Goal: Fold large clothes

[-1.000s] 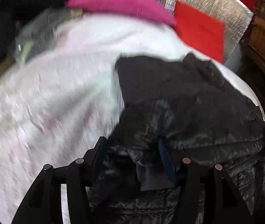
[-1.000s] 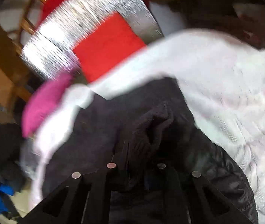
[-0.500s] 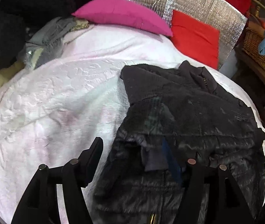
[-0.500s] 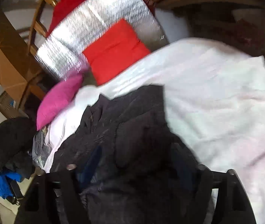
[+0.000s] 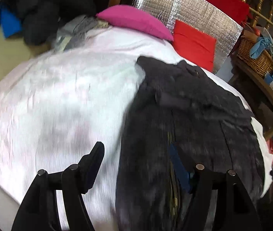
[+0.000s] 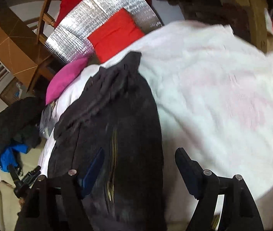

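Both the left gripper (image 5: 136, 165) and right gripper (image 6: 139, 162), a second ago clamped on bunched folds of the black quilted zip jacket (image 5: 190, 119), now gape wide above it, and it lies flatter, front zip exposed.

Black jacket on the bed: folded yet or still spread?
Partly folded. The black jacket lies as a long narrow strip on the white bedspread, sides seemingly tucked in, zipper showing; no crosswise fold visible.
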`<state>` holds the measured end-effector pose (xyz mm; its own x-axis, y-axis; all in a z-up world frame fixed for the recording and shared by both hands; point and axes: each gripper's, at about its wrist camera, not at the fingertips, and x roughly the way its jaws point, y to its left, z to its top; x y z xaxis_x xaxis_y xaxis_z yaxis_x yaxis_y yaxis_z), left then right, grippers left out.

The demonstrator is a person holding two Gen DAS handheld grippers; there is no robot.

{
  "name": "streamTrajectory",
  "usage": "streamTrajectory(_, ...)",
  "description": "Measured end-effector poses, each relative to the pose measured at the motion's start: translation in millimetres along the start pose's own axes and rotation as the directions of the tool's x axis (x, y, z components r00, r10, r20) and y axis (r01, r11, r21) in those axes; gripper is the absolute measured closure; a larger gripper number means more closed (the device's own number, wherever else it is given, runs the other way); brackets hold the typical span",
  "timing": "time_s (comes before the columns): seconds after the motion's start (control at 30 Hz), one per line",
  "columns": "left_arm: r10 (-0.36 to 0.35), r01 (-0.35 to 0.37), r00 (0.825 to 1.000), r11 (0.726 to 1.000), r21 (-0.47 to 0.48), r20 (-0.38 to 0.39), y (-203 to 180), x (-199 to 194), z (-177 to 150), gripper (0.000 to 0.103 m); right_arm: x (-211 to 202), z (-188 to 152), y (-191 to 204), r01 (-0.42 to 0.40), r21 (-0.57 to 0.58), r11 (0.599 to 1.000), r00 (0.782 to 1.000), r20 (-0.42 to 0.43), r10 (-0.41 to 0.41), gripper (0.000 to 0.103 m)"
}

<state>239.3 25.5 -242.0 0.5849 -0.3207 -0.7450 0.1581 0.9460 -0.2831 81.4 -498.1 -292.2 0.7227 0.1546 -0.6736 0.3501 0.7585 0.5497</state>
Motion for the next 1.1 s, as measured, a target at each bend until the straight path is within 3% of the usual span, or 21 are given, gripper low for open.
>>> streamTrajectory(0.07, -0.033, 0.032, 0.999, 0.999, -0.031, -0.011, 2.1, -5.9, -16.0, 0.033, 1.6, -7.5, -3.2, -0.001, 0.022, 1.000, 1.000, -0.014, 0.002, 0.027)
streamTrajectory(0.17, -0.051, 0.049, 0.998, 0.997, -0.057, -0.027, 4.0, -11.6, -34.1, 0.049, 14.4, -9.4, -5.4, 0.003, 0.043, 0.999, 0.999, -0.048, -0.001, 0.036)
streamTrajectory(0.23, -0.054, 0.052, 0.998, 0.997, -0.062, -0.037, 4.8, -12.1, -40.9, 0.052, 28.6, -13.4, -4.6, 0.036, 0.041, 0.999, 0.995, -0.094, -0.032, 0.048)
streamTrajectory(0.27, -0.057, 0.054, 0.997, 0.996, -0.067, -0.048, 4.5, -11.4, -44.6, 0.052, 32.0, -17.2, -5.1, 0.040, 0.039, 0.998, 0.993, -0.115, -0.035, 0.065)
streamTrajectory(0.3, -0.059, 0.055, 0.996, 0.996, -0.069, -0.060, 4.5, -11.3, -47.7, 0.052, 38.8, -21.3, -1.0, 0.045, 0.022, 0.999, 0.988, -0.149, -0.041, 0.069)
streamTrajectory(0.37, -0.071, 0.064, 0.994, 0.995, -0.082, -0.087, 4.9, -10.5, -54.4, 0.051, 40.0, -28.3, 12.4, 0.066, -0.053, 0.996, 0.987, -0.145, -0.073, 0.069)
streamTrajectory(0.43, -0.073, 0.064, 0.992, 0.994, -0.089, -0.103, 6.6, -9.9, -59.3, 0.044, 33.6, -33.6, 27.9, 0.032, -0.134, 0.990, 0.992, -0.119, -0.048, 0.069)
streamTrajectory(0.5, -0.078, 0.067, 0.990, 0.993, -0.092, -0.121, 6.1, -7.7, -63.9, 0.044, 27.8, -36.3, 34.2, 0.000, -0.164, 0.986, 0.995, -0.101, -0.017, 0.070)
streamTrajectory(0.6, -0.086, 0.079, 0.988, 0.995, -0.065, -0.126, 1.1, -8.1, -67.9, 0.044, 37.4, -36.9, 22.2, 0.077, -0.147, 0.986, 0.986, -0.137, -0.097, 0.070)
streamTrajectory(0.7, -0.063, 0.057, 0.990, 0.997, -0.050, -0.124, -1.3, -7.2, -69.7, 0.055, 39.6, -36.0, 13.9, 0.087, -0.112, 0.990, 0.981, -0.165, -0.105, 0.069)
streamTrajectory(0.8, -0.041, 0.035, 0.991, 0.998, -0.052, -0.127, -1.4, -5.9, -70.7, 0.055, 39.6, -39.3, 13.1, 0.092, -0.125, 0.988, 0.978, -0.173, -0.113, 0.069)
streamTrajectory(0.87, -0.004, -0.003, 0.990, 0.999, -0.050, -0.140, -1.4, -3.5, -72.4, 0.051, 36.7, -38.5, 10.9, 0.111, -0.134, 0.985, 0.978, -0.160, -0.132, 0.069)
streamTrajectory(0.97, -0.012, 0.001, 0.987, 0.997, -0.074, -0.160, 0.8, -0.2, -75.2, 0.041, 26.0, -31.6, 1.8, 0.111, -0.070, 0.991, 0.986, -0.115, -0.118, 0.069)
streamTrajectory(1.1, -0.065, 0.052, 0.982, 0.996, -0.076, -0.179, -3.5, 1.4, -80.4, 0.041, 42.3, -38.0, 0.9, 0.083, -0.073, 0.994, 0.973, -0.208, -0.097, 0.067)
